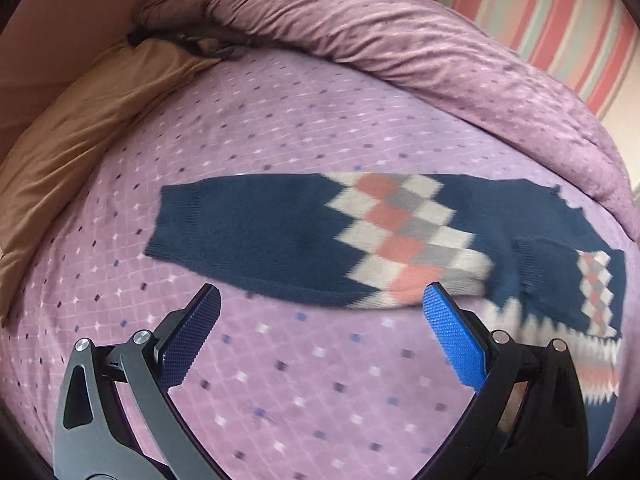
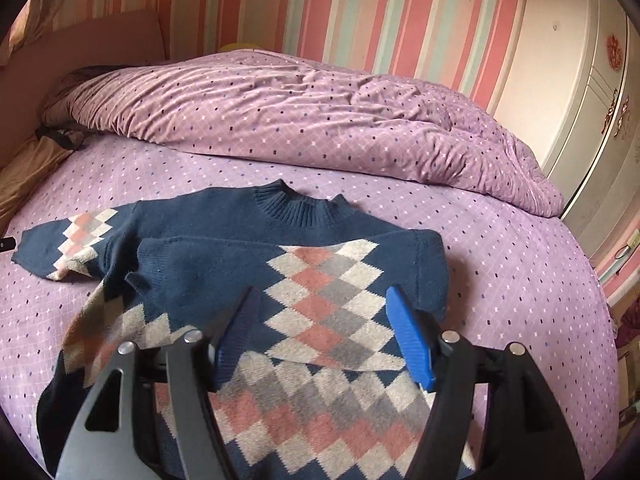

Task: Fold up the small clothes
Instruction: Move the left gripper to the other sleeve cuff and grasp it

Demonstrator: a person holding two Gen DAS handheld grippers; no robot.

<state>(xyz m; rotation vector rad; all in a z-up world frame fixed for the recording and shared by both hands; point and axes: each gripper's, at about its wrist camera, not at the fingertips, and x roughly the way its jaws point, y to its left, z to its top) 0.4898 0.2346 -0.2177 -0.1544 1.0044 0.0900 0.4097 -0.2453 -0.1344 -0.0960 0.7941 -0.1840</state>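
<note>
Navy knit with a pink, grey and white diamond pattern fills both my views: it is a small sweater [image 1: 280,236] lying flat on the bed [image 1: 320,380], on the lilac dotted sheet.

From the left wrist view, I have the left tongs [image 1: 322,300] spread wide and holding nothing, poised just short of the left sleeve [image 1: 256,236], which stretches straight out to the side away from the body. I judge that sleeve is laid out flat so its lower edge can be pinched cleanly without catching a second layer. The picture is a little smeared, so I cannot say whether either pad touches the knit. A tan pillow [image 1: 80,128] and the bunched duvet [image 1: 400,48] sit well back from the sweater, which leaves open sheet for folding.

From the right wrist view, my right tongs [image 2: 320,308] are also released, jaws wide apart over the sweater's chest. The right sleeve [image 2: 320,276] lies folded across the front, its cuff toward the middle, so that side looks done. The ribbed collar [image 2: 300,204] points toward the duvet and the garment lies face up. The outstretched sleeve shows at the far left of this view, not yet folded. I reckon the next move is mine on the left: grip it near the cuff and carry it across to match. The striped wall [image 2: 360,8] and white wardrobe [image 2: 560,60] stand behind the bed.
</note>
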